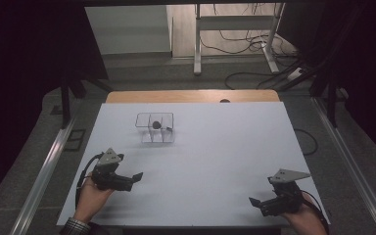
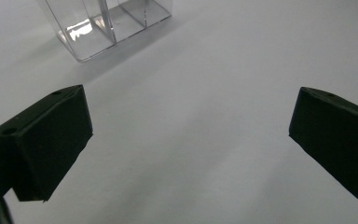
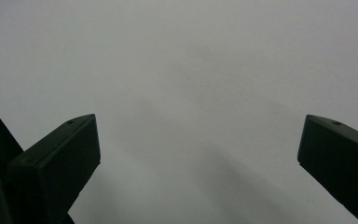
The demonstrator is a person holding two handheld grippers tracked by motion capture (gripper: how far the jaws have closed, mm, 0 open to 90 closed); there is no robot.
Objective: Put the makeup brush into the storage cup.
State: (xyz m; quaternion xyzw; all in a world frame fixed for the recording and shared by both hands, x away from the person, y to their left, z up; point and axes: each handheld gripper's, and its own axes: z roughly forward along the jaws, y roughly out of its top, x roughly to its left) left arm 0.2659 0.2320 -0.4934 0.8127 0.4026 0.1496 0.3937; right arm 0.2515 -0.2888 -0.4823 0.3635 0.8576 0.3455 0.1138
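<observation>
The left gripper is held low at the near left of the white table, jaws wide apart, with nothing held. The clear box, with a small dark ball inside, is seen farther back. The right gripper is held at the near right, jaws wide apart, nothing touched.

One clear box, one small dark ball inside it, two tongs, one white table

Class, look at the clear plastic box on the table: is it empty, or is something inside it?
Not empty. The clear box stands upright on the white table, and a small dark ball sits inside one compartment.
</observation>
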